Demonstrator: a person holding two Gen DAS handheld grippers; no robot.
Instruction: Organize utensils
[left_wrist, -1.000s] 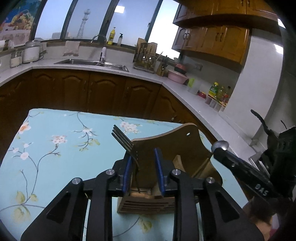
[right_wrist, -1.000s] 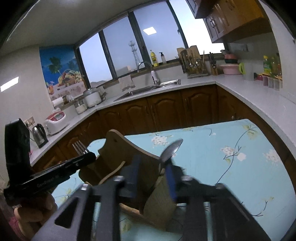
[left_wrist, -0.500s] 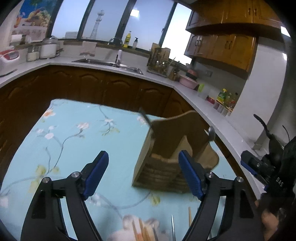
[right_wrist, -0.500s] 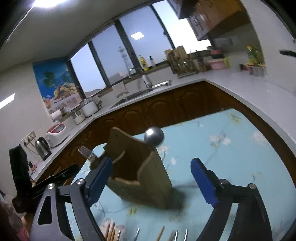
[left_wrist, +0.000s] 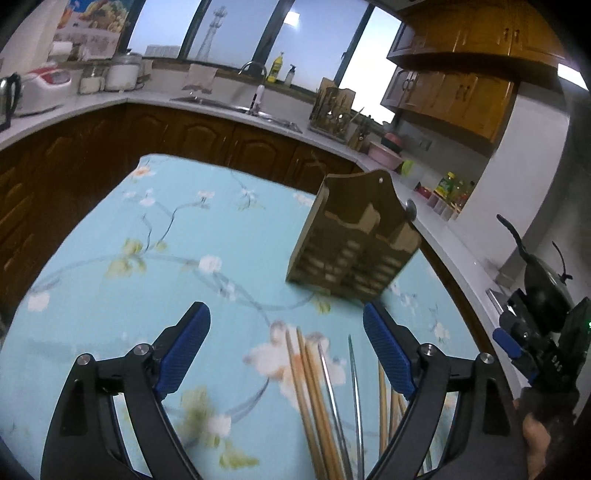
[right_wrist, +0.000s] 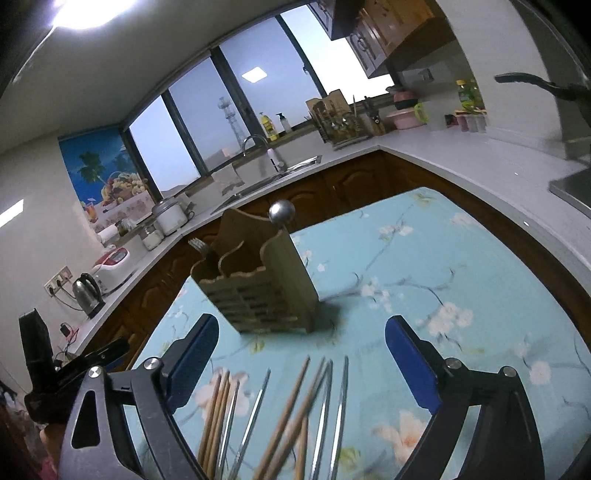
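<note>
A wooden utensil holder (left_wrist: 352, 240) (right_wrist: 258, 284) stands on the floral blue tablecloth. A spoon's round bowl (right_wrist: 281, 213) (left_wrist: 410, 207) and a fork's tines (right_wrist: 197, 244) stick up out of it. Several wooden chopsticks (left_wrist: 314, 395) (right_wrist: 284, 417) and metal utensils (left_wrist: 356, 402) (right_wrist: 325, 410) lie on the cloth near me. My left gripper (left_wrist: 286, 350) is open and empty above the near utensils. My right gripper (right_wrist: 301, 365) is open and empty, a little short of the holder.
The table (left_wrist: 155, 236) has dark wooden cabinets and a white counter (right_wrist: 461, 147) wrapping around behind it, with a sink (left_wrist: 236, 107), a kettle (right_wrist: 86, 291) and jars. The other hand-held gripper shows at the right edge of the left wrist view (left_wrist: 543, 354).
Both grippers let go of the fork and the spoon in the holder, opened wide and pulled back toward me. The loose chopsticks and utensils have come into view.
</note>
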